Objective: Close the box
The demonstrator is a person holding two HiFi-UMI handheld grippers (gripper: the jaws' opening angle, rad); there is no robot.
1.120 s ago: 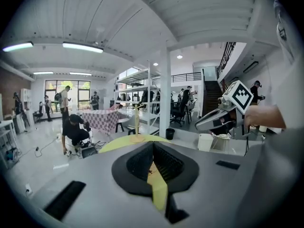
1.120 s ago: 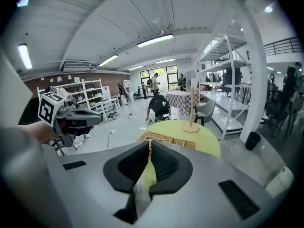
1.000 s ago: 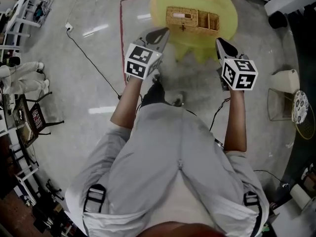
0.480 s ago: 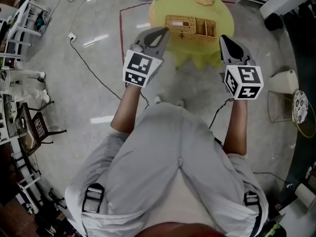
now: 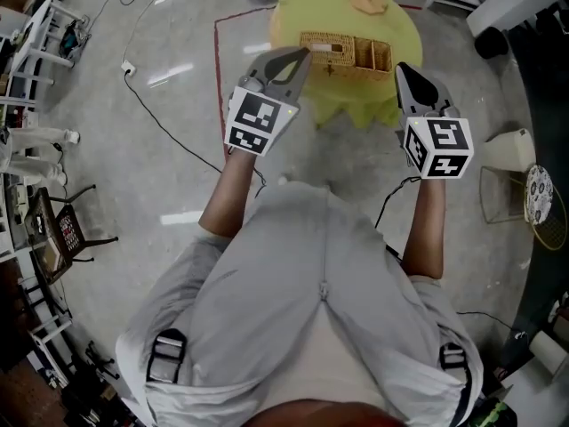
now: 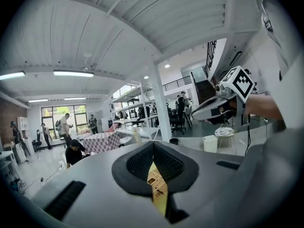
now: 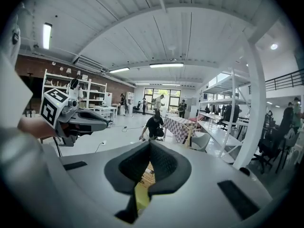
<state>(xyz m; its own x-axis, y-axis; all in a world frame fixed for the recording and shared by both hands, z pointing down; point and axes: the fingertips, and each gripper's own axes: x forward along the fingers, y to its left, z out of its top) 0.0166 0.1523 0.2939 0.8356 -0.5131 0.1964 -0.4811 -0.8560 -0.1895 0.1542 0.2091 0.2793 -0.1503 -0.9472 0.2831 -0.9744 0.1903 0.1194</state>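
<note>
Wicker box (image 5: 360,53) on table (image 5: 396,16), left gripper (image 5: 300,55) closed, right gripper (image 5: 401,68) closed

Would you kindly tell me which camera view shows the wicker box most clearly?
The head view: it shows the whole wicker box on the yellow table from above. Both gripper views catch only a thin sliver of it past their own jaws.

**Count of Things in View**

There is one round yellow-covered counter (image 5: 404,25) and one woven wicker box (image 5: 348,52). There are two grey handheld tongs, the left tongs (image 5: 298,58) and the right tongs (image 5: 404,74). There are two black-and-white marker cubes (image 5: 258,116), one per tongs. The floor has one red tape outline (image 5: 216,69) and one wire mesh basket (image 5: 500,189).
</note>
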